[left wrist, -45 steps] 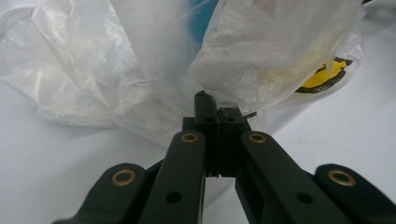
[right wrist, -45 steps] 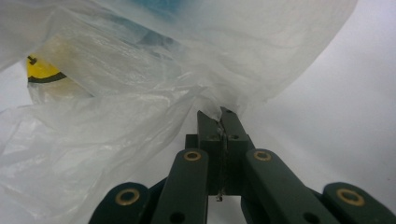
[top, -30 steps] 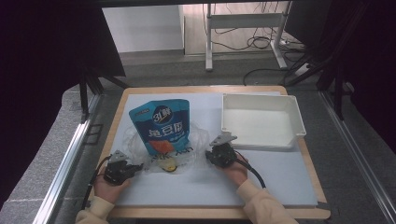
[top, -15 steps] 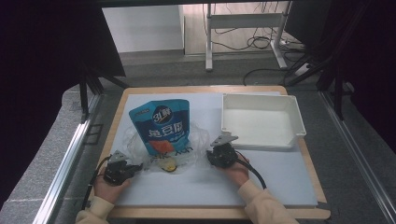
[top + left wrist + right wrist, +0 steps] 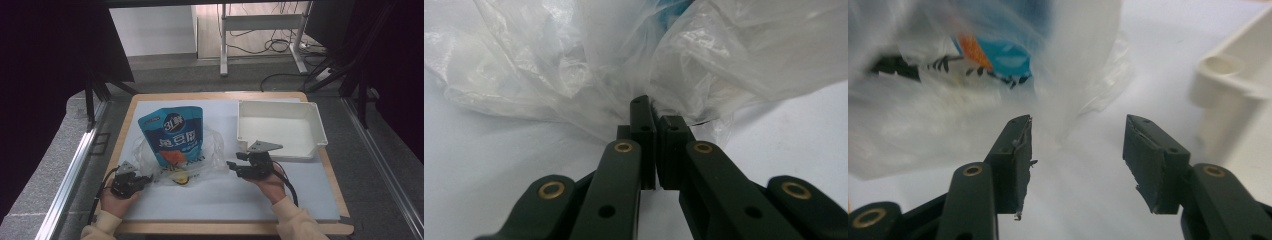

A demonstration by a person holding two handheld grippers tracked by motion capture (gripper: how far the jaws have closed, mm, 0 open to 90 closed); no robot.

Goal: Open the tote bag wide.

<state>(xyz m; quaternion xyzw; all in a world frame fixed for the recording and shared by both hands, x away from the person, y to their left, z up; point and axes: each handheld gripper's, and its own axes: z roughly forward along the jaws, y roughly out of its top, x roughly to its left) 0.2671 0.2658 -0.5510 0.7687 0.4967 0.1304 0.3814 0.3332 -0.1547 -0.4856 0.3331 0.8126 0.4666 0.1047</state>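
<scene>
Your left gripper [image 5: 144, 178] sits near the table's front-left corner, jaws pinched together, your left hand [image 5: 116, 200] behind it. Your right gripper [image 5: 231, 165] points left near the front edge's middle; its 2 jaws have just been opening, nothing between them.

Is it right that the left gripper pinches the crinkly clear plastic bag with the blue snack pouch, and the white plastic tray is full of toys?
Not quite. The white plastic tray is empty, as the high view shows. The rest holds: the left gripper is shut on the crinkly clear plastic bag, and the blue snack pouch lies with that bag.
</scene>
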